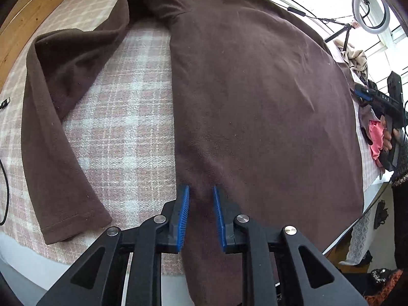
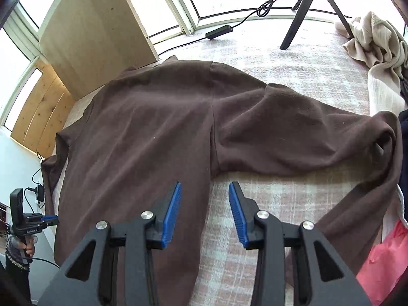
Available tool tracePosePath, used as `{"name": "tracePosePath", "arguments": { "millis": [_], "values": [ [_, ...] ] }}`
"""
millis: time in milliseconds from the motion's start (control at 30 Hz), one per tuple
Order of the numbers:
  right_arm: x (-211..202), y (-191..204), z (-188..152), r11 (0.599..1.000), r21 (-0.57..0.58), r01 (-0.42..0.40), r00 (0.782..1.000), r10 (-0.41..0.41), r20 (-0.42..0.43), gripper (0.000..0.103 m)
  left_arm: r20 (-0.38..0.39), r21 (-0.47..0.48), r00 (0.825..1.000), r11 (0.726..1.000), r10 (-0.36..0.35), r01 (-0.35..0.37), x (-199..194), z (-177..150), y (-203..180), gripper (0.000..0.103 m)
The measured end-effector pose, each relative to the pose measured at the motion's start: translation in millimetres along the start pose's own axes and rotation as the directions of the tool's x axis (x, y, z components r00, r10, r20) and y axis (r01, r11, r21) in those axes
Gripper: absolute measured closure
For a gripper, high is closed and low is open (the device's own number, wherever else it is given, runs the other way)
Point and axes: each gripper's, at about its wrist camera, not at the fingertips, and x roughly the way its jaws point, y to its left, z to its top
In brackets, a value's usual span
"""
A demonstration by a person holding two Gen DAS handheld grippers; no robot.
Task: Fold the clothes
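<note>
A brown fleece top (image 1: 255, 97) lies spread flat on a surface covered with a pink-and-white plaid cloth (image 1: 122, 117); whether that surface is a bench or a bed cannot be told. The body of the garment covers most of the cloth, and its hem hangs over the near edge. In the left wrist view, 1 sleeve (image 1: 58, 137) runs from the far shoulder toward the near edge, with its cuff lying just inside that edge. In the right wrist view, the other sleeve (image 2: 318, 140) extends toward the right edge and bends back toward the near edge. The left tongs (image 1: 201, 199) are partly open, with a narrow gap between the 2 blue pads; they sit over the side seam of the garment at the near edge, and fabric shows between the pads, not clamped. The right tongs (image 2: 205, 193) are open wide and hold nothing; they straddle the opposite side edge of the garment, 1 pad over brown fabric and 1 over plaid cloth. A beige garment (image 2: 374, 43) lies crumpled at the far right corner, beside a black tripod (image 2: 303, 12). A pink item (image 2: 382, 260) lies at the near right edge.
</note>
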Motion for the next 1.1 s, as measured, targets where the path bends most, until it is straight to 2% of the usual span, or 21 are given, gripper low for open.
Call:
{"name": "tracePosePath", "arguments": {
  "millis": [133, 267, 333, 400, 467, 533, 600, 700, 900, 933, 967, 1067, 1100],
  "values": [
    [27, -16, 17, 0.992, 0.096, -0.085, 0.996, 0.087, -0.017, 0.065, -0.006, 0.032, 1.0, 0.999, 0.029, -0.029, 2, -5, -4, 0.087],
    [37, -38, 19, 0.952, 0.236, -0.195, 0.98, 0.196, 0.021, 0.065, -0.01, 0.044, 0.999, 0.998, 0.041, -0.04, 3, -6, -5, 0.088],
    [35, -44, 16, 0.94, 0.271, -0.206, 0.978, 0.206, 0.031, 0.065, -0.015, 0.039, 0.999, 0.999, 0.036, -0.036, 4, -5, -4, 0.088],
    [27, -44, 14, 0.952, 0.264, -0.155, 0.988, 0.152, 0.033, 0.065, -0.017, 0.038, 0.999, 0.999, 0.037, -0.037, 4, -5, -4, 0.088],
    [16, -37, 13, 0.977, 0.21, -0.035, 0.999, 0.03, 0.028, 0.065, -0.017, 0.045, 0.999, 0.998, 0.046, -0.045, 4, -5, -6, 0.088],
    [9, -29, 12, 0.987, 0.144, 0.077, 0.996, -0.081, 0.025, 0.065, -0.017, 0.048, 0.999, 0.998, 0.05, -0.049, 5, -5, -7, 0.088],
    [11, -24, 13, 0.988, 0.072, 0.137, 0.991, -0.137, -0.003, 0.065, -0.019, 0.047, 0.999, 0.998, 0.049, -0.048, 5, -4, -7, 0.088],
    [20, -15, 15, 0.991, 0.028, 0.134, 0.99, -0.133, -0.036, 0.065, -0.022, 0.045, 0.998, 0.998, 0.051, -0.05, 5, -3, -7, 0.088],
    [37, 3, 15, 0.968, -0.119, 0.221, 0.973, -0.227, -0.042, 0.059, -0.025, 0.061, 0.998, 0.996, 0.065, -0.064, 6, -3, -10, 0.088],
    [39, 7, 14, 0.962, -0.153, 0.228, 0.971, -0.237, -0.04, 0.068, -0.025, 0.064, 0.997, 0.996, 0.068, -0.066, 6, -3, -11, 0.088],
    [37, 7, 14, 0.962, -0.163, 0.218, 0.973, -0.227, -0.043, 0.098, -0.025, 0.067, 0.997, 0.995, 0.07, -0.068, 6, -4, -11, 0.088],
    [31, 3, 17, 0.967, -0.182, 0.18, 0.98, -0.193, -0.056, 0.099, -0.026, 0.075, 0.997, 0.994, 0.076, -0.074, 6, -4, -13, 0.088],
    [24, 1, 20, 0.959, -0.193, 0.209, 0.975, -0.22, -0.033, 0.1, -0.026, 0.076, 0.997, 0.994, 0.076, -0.074, 6, -3, -13, 0.088]
  ]
}}
